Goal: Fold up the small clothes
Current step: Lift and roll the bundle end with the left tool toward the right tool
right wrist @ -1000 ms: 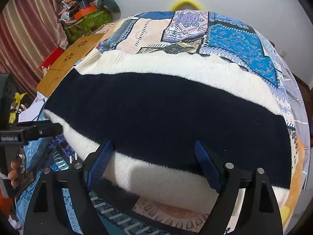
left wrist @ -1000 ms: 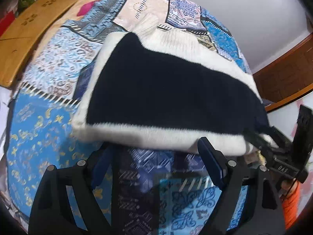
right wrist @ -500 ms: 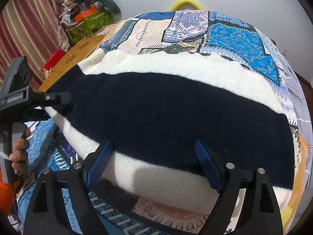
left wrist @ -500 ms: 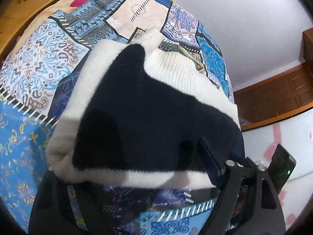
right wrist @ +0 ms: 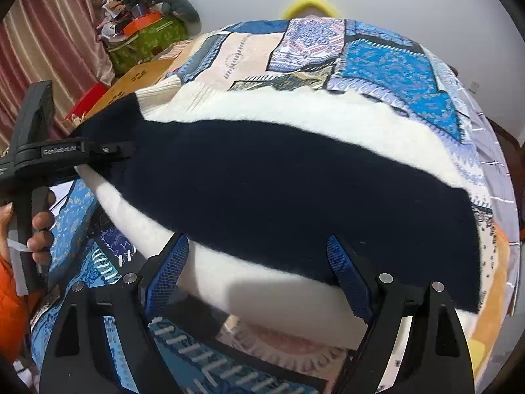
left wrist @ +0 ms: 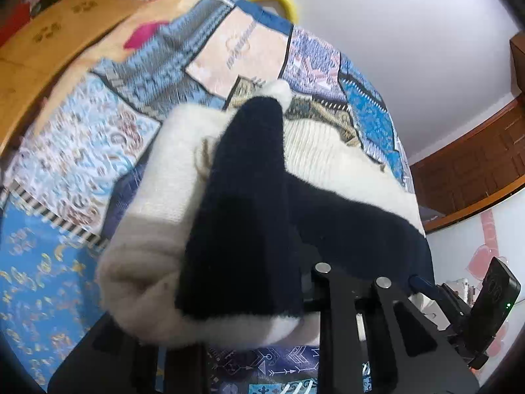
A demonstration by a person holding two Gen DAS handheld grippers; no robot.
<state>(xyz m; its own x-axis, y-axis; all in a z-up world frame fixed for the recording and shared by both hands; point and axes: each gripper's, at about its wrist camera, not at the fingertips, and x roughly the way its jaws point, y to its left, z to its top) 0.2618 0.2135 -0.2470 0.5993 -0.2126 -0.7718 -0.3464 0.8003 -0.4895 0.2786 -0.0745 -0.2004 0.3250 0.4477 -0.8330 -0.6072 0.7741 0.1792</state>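
Note:
A white and navy striped knit sweater [right wrist: 279, 184] lies across a patchwork quilt [right wrist: 393, 62]. My left gripper [right wrist: 121, 151] is shut on the sweater's left end and holds it lifted and bunched; in the left wrist view the raised cloth [left wrist: 229, 229] drapes over the left gripper and hides its fingertips. My right gripper [right wrist: 256, 272] is open, its blue pads [right wrist: 344, 272] either side of the sweater's near white edge, not clamping it.
A wooden board [left wrist: 49, 49] lies at the bed's left side. A green bag with clutter [right wrist: 144, 39] stands at the back left by a striped curtain [right wrist: 42, 42]. A yellow ring [right wrist: 308, 3] sits behind the bed. Wooden furniture [left wrist: 475, 164] is on the right.
My left gripper has closed on the sweater's left end and lifted it up and inward, bunching the cloth. My right gripper has stayed open at the near edge.

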